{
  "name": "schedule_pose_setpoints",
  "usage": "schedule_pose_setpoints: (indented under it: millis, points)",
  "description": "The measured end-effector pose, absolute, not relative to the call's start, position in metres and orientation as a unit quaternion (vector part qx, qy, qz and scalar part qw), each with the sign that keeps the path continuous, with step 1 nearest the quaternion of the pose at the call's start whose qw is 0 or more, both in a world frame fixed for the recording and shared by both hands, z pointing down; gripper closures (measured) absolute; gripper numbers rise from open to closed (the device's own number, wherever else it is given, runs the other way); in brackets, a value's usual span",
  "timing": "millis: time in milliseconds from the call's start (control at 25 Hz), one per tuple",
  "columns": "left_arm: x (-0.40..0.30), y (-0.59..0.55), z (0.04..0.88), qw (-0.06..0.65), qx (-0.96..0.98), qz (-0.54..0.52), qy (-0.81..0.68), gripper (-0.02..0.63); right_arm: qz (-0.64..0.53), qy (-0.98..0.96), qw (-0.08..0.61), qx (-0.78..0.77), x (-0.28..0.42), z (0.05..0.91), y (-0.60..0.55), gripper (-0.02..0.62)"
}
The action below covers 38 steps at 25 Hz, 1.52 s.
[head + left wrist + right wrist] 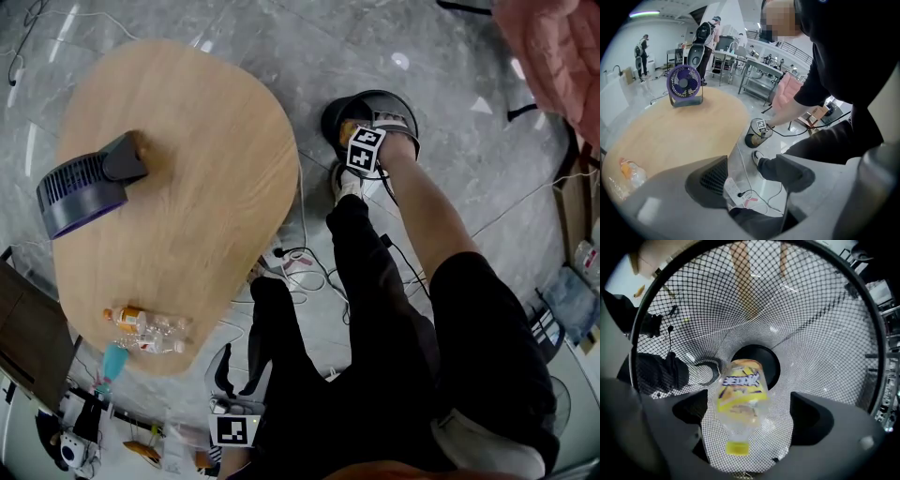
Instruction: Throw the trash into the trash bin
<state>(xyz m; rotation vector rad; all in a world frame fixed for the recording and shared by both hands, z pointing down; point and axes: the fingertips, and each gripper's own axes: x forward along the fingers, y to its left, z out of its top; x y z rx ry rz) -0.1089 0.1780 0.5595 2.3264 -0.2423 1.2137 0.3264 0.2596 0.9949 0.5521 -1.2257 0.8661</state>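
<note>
Right gripper (pixel 751 420): released, its jaws spread wide and pointing steeply down into the bin's mouth; neither pad presses on anything
Bottle (pixel 740 390): clear plastic with a yellow label and yellow cap, blurred, in the gap between the right gripper's jaws but touching neither; cap toward the camera, base toward the bin's dark bottom
Trash bin (pixel 398 98): round black mesh basket standing on the grey floor, just off the table's edge; in the right gripper view its rim rings the whole picture
Left gripper (pixel 754 177): released and empty, jaws apart, held low near the person's body, well apart from the bin; only floor shows between its jaws
Table (pixel 206 187): rounded wooden top
Fan (pixel 80 192): purple, lying near the table's far left edge in the head view
Bottles on the table (pixel 150 330): a small cluster of clear plastic ones, one with an orange label, near the table's near edge
Shoe (pixel 345 180): white, on the floor just beside the bin
Power strip (pixel 732 187): white, on the floor among loose cables
</note>
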Motion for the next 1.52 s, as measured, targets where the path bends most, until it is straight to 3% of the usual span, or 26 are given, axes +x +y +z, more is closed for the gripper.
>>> schedule_pose_setpoints:
  millis: [360, 640, 840, 1120, 1320, 1520]
  points:
    - [-0.124, 0.185, 0.535, 0.252, 0.862, 0.420, -0.129, 0.273, 0.339, -0.573, 0.672, 0.325, 0.316, 0.928, 0.249, 0.014]
    - [-0.145, 0.177, 0.519, 0.235, 0.865, 0.410, -0.170, 0.273, 0.236, -0.633, 0.575, 0.463, 0.255, 0.773, 0.219, 0.015]
    - [-0.198, 0.134, 0.524, 0.193, 0.857, 0.400, -0.262, 0.273, 0.196, -0.707, 0.448, 0.510, 0.137, 0.655, 0.157, 0.028]
    - [-0.287, 0.109, 0.522, 0.207, 0.806, 0.386, -0.398, 0.273, 0.172, -0.832, 0.287, 0.443, -0.069, 0.545, 0.053, 0.038]
    - [-0.341, 0.102, 0.520, 0.217, 0.779, 0.364, -0.463, 0.273, 0.148, -0.883, 0.266, 0.358, -0.187, 0.527, 0.019, 0.048]
    - [-0.380, 0.118, 0.524, 0.243, 0.764, 0.346, -0.487, 0.273, 0.170, -0.889, 0.298, 0.302, -0.255, 0.559, 0.011, 0.074]
